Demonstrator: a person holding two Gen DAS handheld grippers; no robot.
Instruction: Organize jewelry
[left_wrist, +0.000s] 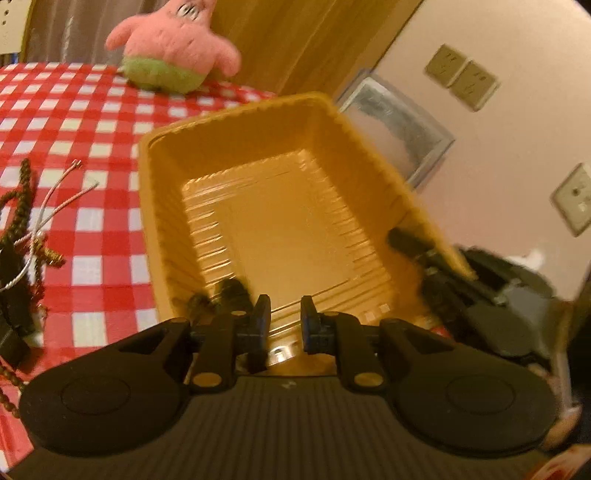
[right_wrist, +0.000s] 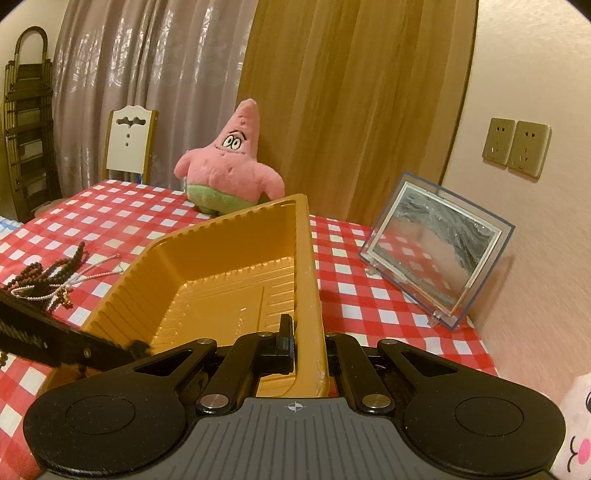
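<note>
A yellow ribbed plastic tray (left_wrist: 236, 122) (right_wrist: 207, 258) sits on the red-and-white checked tablecloth. My right gripper (right_wrist: 306, 336) is shut on the tray's right wall, one finger inside and one outside; it also shows at the tray's right rim as the right gripper (left_wrist: 428, 251). My left gripper (left_wrist: 284, 314) hangs over the tray's near end with its jaws a little apart and bare tray floor in the gap. A dark blurred lump (left_wrist: 225, 291) lies just left of its left finger; what it is I cannot tell. A tangle of dark bead strands and thin silver chains (right_wrist: 48, 277) (left_wrist: 26, 221) lies on the cloth left of the tray.
A pink star-shaped plush (right_wrist: 232, 166) stands behind the tray. A glass-framed picture (right_wrist: 436, 247) leans near the wall at the right. A white plush (right_wrist: 576, 435) sits at the near right corner. A chair (right_wrist: 127, 140) stands beyond the table's far edge.
</note>
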